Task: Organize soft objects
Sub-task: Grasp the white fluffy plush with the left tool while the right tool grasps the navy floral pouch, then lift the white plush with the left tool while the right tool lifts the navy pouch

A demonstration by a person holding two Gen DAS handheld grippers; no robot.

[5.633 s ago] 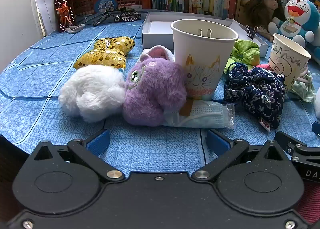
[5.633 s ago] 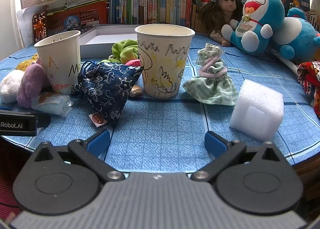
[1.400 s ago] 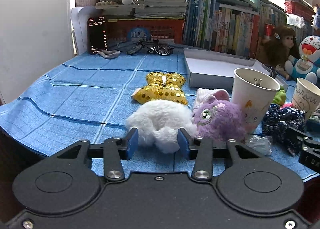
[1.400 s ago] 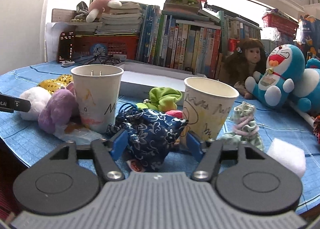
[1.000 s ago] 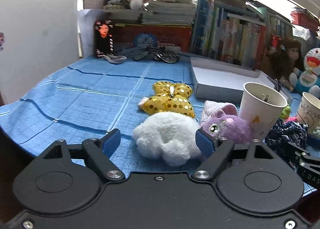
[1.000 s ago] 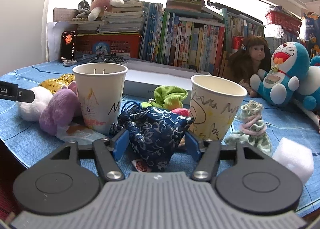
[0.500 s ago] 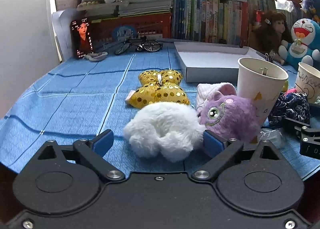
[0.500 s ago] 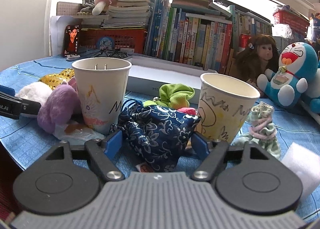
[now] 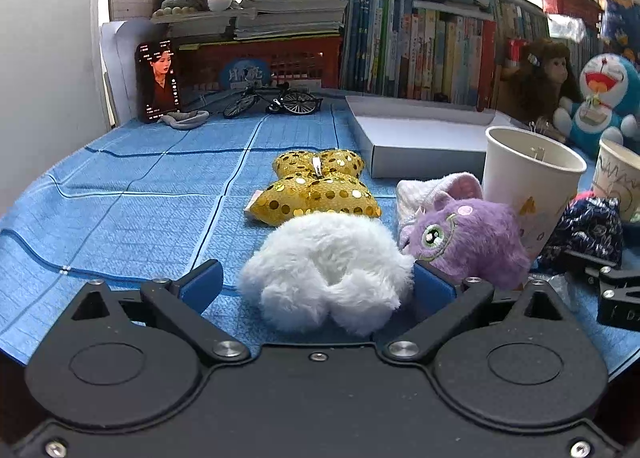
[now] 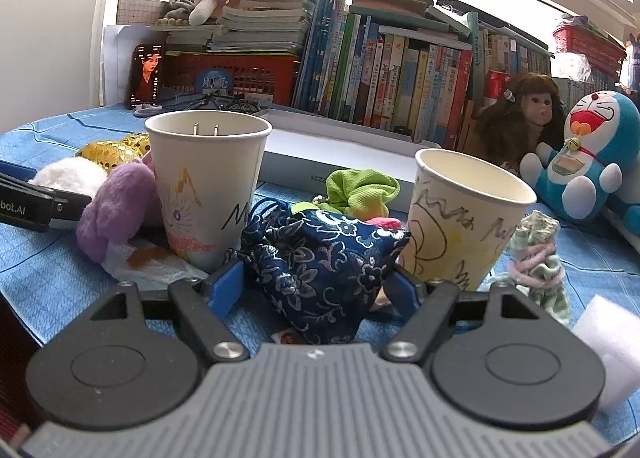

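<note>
A white fluffy plush (image 9: 324, 262) lies on the blue cloth between the fingers of my left gripper (image 9: 318, 284), whose jaws are opening. The right pad touches the fur and the left pad stands apart from it. A purple plush (image 9: 468, 242) leans against the white one, and a gold sequin bow (image 9: 316, 189) lies behind. In the right wrist view a navy floral pouch (image 10: 320, 258) sits between the pads of my right gripper (image 10: 316, 286), which stands open around it without squeezing. Two paper cups (image 10: 206, 185) (image 10: 460, 225) flank the pouch.
Behind the cups are a green scrunchie (image 10: 360, 189) and a shallow white box (image 9: 420, 137). A checked green cloth bundle (image 10: 540, 262) and a white foam block (image 10: 608, 342) lie right. A doll (image 10: 520, 105), a blue cat plush (image 10: 588, 153) and books line the back.
My left gripper's jaws have widened and it has sunk closer, so the white plush now lies between its fingers. My right gripper's jaws have widened around the navy pouch.
</note>
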